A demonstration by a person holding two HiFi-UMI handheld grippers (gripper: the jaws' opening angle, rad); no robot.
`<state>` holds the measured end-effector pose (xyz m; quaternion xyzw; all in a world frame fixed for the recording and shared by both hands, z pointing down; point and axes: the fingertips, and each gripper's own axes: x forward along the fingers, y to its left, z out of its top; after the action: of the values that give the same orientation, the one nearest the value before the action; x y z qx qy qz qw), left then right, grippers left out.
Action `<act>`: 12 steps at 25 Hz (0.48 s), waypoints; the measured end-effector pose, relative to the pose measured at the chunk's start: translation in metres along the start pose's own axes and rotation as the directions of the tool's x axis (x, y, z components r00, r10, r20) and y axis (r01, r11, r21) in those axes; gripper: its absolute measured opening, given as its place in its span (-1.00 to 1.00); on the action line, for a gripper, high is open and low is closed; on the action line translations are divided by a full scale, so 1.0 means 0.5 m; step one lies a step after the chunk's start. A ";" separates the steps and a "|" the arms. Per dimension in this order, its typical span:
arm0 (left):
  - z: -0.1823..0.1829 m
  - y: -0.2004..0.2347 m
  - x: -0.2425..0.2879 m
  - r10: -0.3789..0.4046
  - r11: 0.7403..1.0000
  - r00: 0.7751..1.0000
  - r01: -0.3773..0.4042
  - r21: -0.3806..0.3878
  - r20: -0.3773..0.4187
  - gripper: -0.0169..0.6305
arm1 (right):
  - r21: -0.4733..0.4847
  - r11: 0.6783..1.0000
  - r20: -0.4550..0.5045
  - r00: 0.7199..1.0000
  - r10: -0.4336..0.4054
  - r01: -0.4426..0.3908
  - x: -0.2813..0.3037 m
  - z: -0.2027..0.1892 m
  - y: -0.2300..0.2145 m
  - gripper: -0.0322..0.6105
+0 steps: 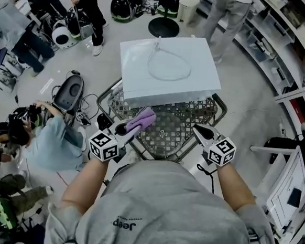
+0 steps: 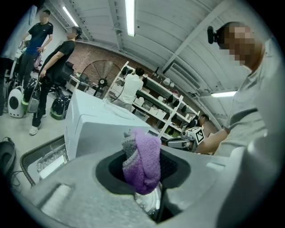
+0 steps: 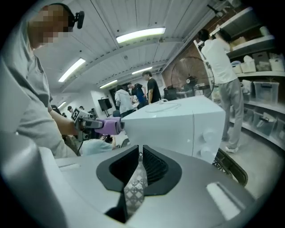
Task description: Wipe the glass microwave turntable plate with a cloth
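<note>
Pre-wipe step, no contact with the plate yet. My left tool [image 2: 143,180] is clamped on the purple cloth [image 2: 143,158], which sticks up bunched out of the jaws, with a grey layer on its left side. My right tool [image 3: 139,165] has its jaws all but together, just a sliver of gap with mesh showing through and nothing held. Both tools hover over the wire-mesh desk [image 1: 167,133]. The white microwave [image 1: 199,59] sits on that desk just ahead of both tools, nearer the cloth tip than my right tool's tip. The front with knobs faces my right tool and looks closed. I can't spot the glass turntable plate anywhere. There's a thin looped outline [image 1: 169,67] on the microwave's top, either a cord or a glass rim, too faint to tell. My guess is the plate is inside, behind the door. So the task is barely started: cloth picked up, plate not exposed. The next move likely calls for my free right tool to get the door open, then either bring the plate out onto the desk between the tools or steady it, while my left tool keeps its grip and brings the cloth flat onto the glass. Glass is slippery, so I'll go slow.
</note>
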<state>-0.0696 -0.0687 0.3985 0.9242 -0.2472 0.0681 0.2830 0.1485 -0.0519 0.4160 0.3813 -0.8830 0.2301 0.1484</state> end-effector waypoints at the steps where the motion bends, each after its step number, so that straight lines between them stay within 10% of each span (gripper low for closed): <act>1: -0.013 0.002 0.022 0.031 1.000 0.999 -0.031 0.006 -0.017 -0.62 | -0.021 0.999 -0.042 0.998 0.036 -0.037 0.014 -0.022 -0.017 -0.77; 6: -0.081 -0.004 0.084 0.126 0.992 0.986 -0.128 -0.016 -0.107 -0.62 | -0.154 0.956 -0.312 0.930 0.193 -0.250 0.067 -0.166 -0.028 -0.77; 12: -0.156 0.074 0.162 0.090 0.995 0.972 -0.080 0.055 -0.216 -0.62 | -0.355 0.857 -0.552 0.823 0.130 -0.374 0.125 -0.323 -0.049 -0.80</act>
<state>-0.0166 -0.0857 0.5027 0.9059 -0.2524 0.1869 0.2841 0.1392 -0.0205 0.5877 0.1381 -0.8838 0.1306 0.4275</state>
